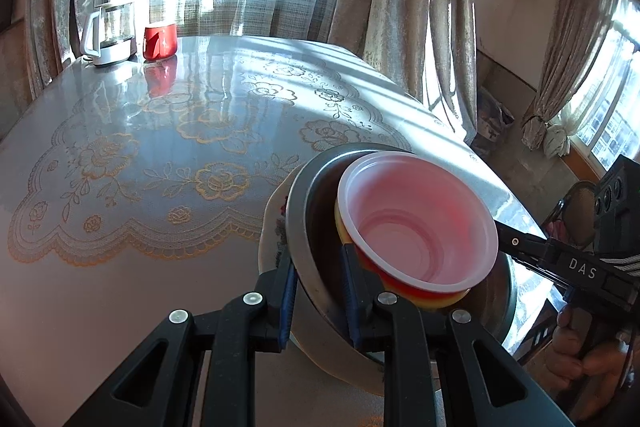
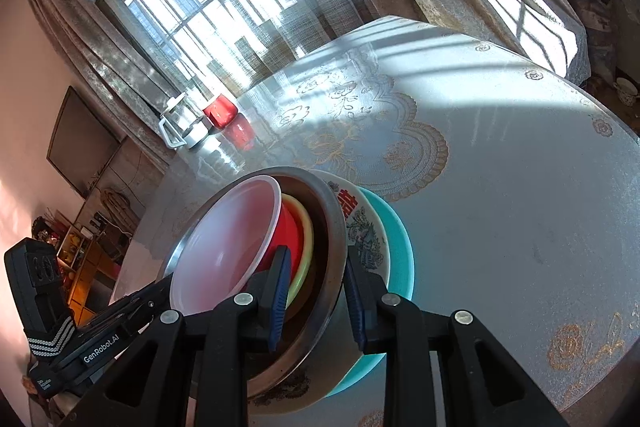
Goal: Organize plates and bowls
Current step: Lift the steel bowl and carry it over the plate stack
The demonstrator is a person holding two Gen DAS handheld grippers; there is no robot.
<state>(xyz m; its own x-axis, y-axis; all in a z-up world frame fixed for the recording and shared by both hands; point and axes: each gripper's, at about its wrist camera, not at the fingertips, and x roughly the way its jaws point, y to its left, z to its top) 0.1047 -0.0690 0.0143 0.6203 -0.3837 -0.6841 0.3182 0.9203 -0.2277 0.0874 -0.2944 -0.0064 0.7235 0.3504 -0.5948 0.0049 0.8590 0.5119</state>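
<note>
Big round surface (image 1: 160, 147) w/ lace cloth fills both views, sunlit. Nested stack sits lower centre of each frame: teal plate (image 2: 404, 255) at the bottom, patterned plate (image 2: 366, 227) on it, then steel bowl (image 1: 298, 211), yellow bowl (image 2: 307, 239), red bowl (image 2: 290, 227), pink-white bowl (image 1: 416, 215) on top. Left gripper (image 1: 318, 291) clenched on the steel bowl's rim. Right gripper (image 2: 316, 291) clamped on that rim too, opposite side. Kettle (image 1: 108, 31) and red cup (image 1: 160, 41) upper left, well apart from the stack.
</note>
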